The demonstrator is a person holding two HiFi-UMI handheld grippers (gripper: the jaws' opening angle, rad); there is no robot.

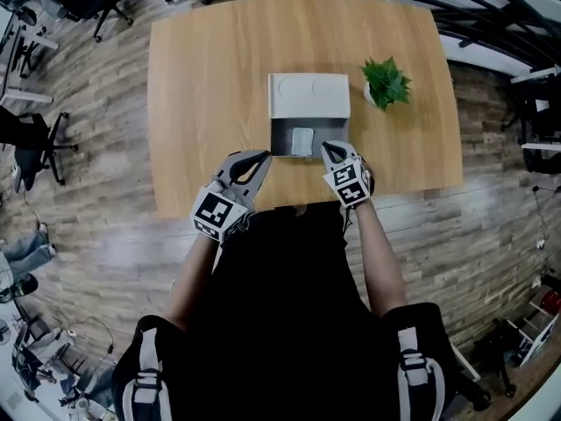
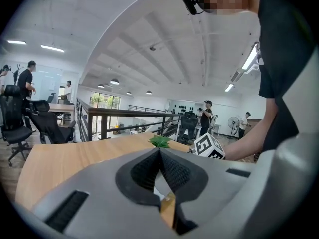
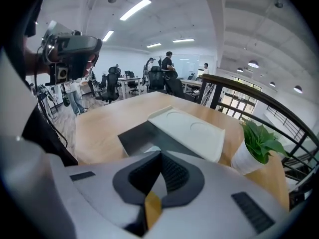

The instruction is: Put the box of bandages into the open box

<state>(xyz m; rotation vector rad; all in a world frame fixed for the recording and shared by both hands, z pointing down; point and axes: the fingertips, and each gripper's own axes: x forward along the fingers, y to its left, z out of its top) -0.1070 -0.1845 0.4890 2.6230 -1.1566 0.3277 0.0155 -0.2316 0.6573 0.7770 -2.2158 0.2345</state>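
While the box of bandages (image 1: 302, 140) lies in the open box (image 1: 284, 133), the left hand-held gripper (image 1: 263, 157) and right hand-held gripper (image 1: 327, 148) are held closed, empty.

Bright, even illumination is supplied by white ceiling strip lights (image 3: 135, 8). The grey open box (image 1: 282, 139) interior is shadowed. Fisheye bending and black vignetting are recorded at all edges. Left gripper (image 2: 159, 151) and right gripper (image 3: 160, 153) are rendered soft near the lens.
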